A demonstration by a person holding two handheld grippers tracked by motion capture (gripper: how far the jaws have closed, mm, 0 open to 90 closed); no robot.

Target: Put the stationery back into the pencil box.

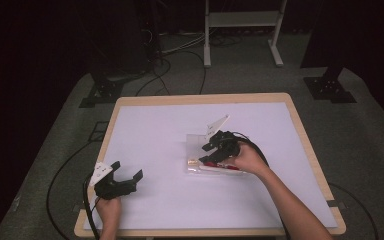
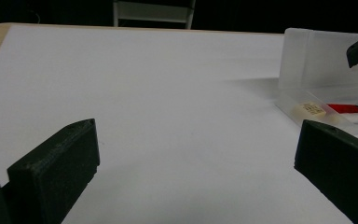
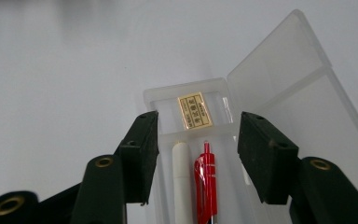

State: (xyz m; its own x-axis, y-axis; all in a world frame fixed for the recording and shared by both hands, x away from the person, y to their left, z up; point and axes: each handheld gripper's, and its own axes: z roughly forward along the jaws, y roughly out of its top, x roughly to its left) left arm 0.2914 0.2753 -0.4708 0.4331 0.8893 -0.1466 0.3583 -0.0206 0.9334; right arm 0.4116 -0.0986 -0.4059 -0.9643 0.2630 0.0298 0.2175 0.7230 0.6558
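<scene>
**Fingers apart over the open pencil case**

Fingers [image 3: 142, 154] of the right gripper [image 3: 198, 154] stand partly open, nothing pressed between them, poised above the clear plastic case [image 3: 186, 100]. A red pen [image 3: 206, 186] and a white stick [image 3: 182, 182] lie side by side in its tray, with a small labelled eraser [image 3: 194, 110] in the end section beyond. The left gripper [image 1: 125, 172] rests near the table's [image 1: 200, 99] front left corner, jaws wide and empty, well apart from the case.

The case sits right of the table's middle, lid [image 3: 279, 79] swung open. It looks light, thin-walled and slick — likely to skate on the white sheet if nudged. The pen seems stiff and smooth; its barrel, between clip and tip, is probably the surest hold.

The right gripper view gives the contents from above. The left gripper view shows the case [image 2: 307, 60] side-on, lid standing upright — something the high view barely resolves.
</scene>
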